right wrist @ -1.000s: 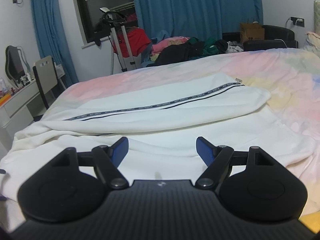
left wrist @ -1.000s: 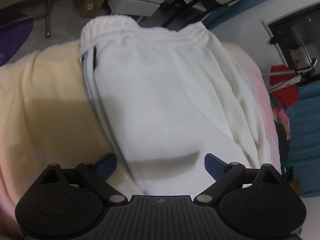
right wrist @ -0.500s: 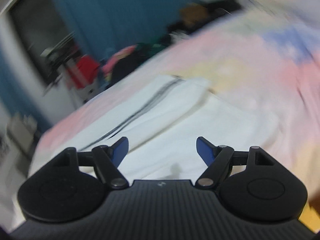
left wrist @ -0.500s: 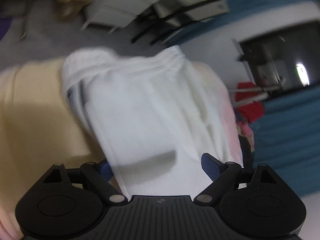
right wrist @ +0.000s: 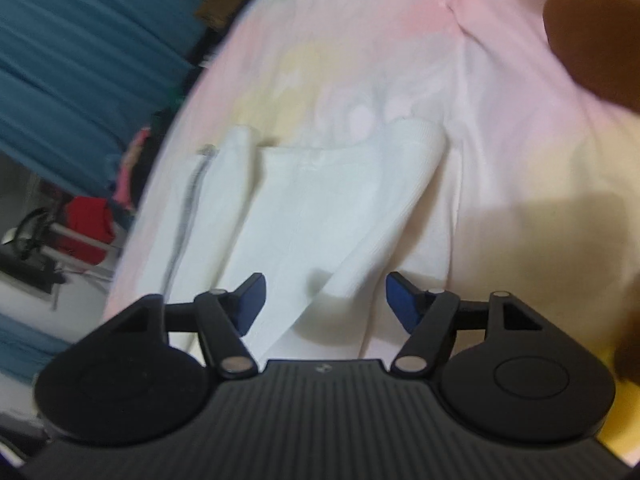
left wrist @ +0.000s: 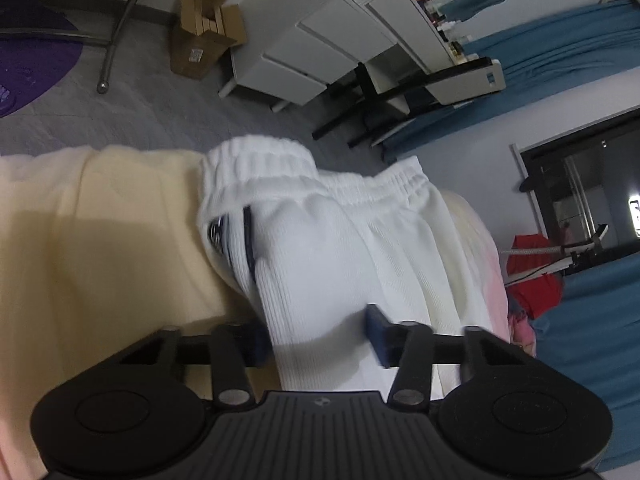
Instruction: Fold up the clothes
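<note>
White trousers (left wrist: 332, 240) with an elastic waistband (left wrist: 280, 168) and a dark side stripe lie folded lengthwise on the pastel bed sheet (left wrist: 100, 240). In the left wrist view the waist end hangs at the bed's edge. My left gripper (left wrist: 316, 336) is open, its jaws on either side of a raised fold of the white fabric. In the right wrist view the leg ends (right wrist: 340, 184) lie on the sheet (right wrist: 520, 140). My right gripper (right wrist: 324, 300) is open just above the white leg fabric, holding nothing.
Beyond the bed edge are grey floor, a cardboard box (left wrist: 204, 32), a white drawer desk (left wrist: 320, 32) and a black chair base (left wrist: 368, 96). Blue curtains (right wrist: 80, 40) and a red item (right wrist: 86, 224) lie past the bed's other side. A dark blurred shape (right wrist: 592, 32) sits at upper right.
Both grippers swung. The left one moved closer to the trousers and its jaws narrowed around a fold. The right one turned from the long stripe view toward the leg ends.
</note>
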`<act>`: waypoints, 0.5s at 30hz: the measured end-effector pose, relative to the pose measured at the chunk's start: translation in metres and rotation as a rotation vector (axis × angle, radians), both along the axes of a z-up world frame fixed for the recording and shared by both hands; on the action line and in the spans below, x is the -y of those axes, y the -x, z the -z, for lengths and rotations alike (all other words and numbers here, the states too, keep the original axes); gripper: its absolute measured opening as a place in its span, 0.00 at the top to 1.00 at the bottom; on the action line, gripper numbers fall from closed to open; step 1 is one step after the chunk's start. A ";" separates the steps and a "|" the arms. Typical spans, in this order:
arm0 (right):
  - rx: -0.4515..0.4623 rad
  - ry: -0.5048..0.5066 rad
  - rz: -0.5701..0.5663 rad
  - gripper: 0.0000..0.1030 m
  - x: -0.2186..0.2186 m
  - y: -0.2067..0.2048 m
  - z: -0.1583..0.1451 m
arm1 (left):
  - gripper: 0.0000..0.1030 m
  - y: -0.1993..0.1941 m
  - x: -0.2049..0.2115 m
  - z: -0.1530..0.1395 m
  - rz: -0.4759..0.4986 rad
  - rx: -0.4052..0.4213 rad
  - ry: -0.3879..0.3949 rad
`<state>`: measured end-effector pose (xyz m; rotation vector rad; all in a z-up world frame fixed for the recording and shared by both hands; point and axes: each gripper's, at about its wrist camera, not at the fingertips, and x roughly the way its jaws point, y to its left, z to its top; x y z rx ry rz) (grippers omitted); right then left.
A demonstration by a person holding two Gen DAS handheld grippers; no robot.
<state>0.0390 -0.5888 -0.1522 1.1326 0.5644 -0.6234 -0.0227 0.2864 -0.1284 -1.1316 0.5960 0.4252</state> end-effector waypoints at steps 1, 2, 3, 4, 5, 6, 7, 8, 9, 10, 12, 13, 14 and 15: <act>-0.019 -0.014 0.013 0.52 0.002 -0.005 0.005 | 0.70 0.000 0.000 0.000 -0.003 0.005 -0.005; -0.027 -0.027 0.035 0.61 0.003 -0.006 0.009 | 0.74 0.000 0.000 -0.001 -0.005 0.013 -0.018; -0.024 -0.023 0.048 0.69 0.002 -0.008 0.011 | 0.76 -0.001 0.002 -0.002 -0.007 0.020 -0.037; -0.019 -0.002 0.051 0.87 0.001 -0.009 0.009 | 0.80 -0.002 0.004 -0.003 -0.010 0.028 -0.059; -0.013 0.020 0.053 0.88 -0.001 -0.010 0.006 | 0.83 -0.004 0.006 -0.004 -0.011 0.039 -0.077; -0.004 0.052 0.049 0.90 -0.005 -0.010 0.000 | 0.84 -0.004 0.008 -0.006 -0.010 0.054 -0.093; 0.004 0.084 0.045 0.91 -0.009 -0.011 -0.005 | 0.86 -0.004 0.009 -0.009 -0.008 0.073 -0.108; 0.024 0.109 0.050 0.92 -0.010 -0.008 -0.012 | 0.88 -0.003 0.010 -0.013 -0.006 0.096 -0.123; 0.045 0.134 0.055 0.92 -0.011 -0.005 -0.020 | 0.88 -0.001 0.010 -0.018 -0.004 0.119 -0.137; 0.065 0.159 0.060 0.92 -0.012 -0.002 -0.027 | 0.90 0.002 0.011 -0.023 -0.005 0.146 -0.148; 0.106 0.208 0.071 0.93 -0.014 0.005 -0.041 | 0.90 0.010 0.012 -0.034 -0.008 0.203 -0.169; 0.127 0.233 0.076 0.93 -0.015 0.008 -0.048 | 0.91 0.013 0.013 -0.042 -0.005 0.227 -0.184; 0.141 0.241 0.085 0.93 -0.015 0.013 -0.054 | 0.91 0.016 0.013 -0.049 -0.003 0.251 -0.199; 0.148 0.249 0.082 0.93 -0.015 0.015 -0.059 | 0.91 0.020 0.014 -0.056 -0.001 0.274 -0.214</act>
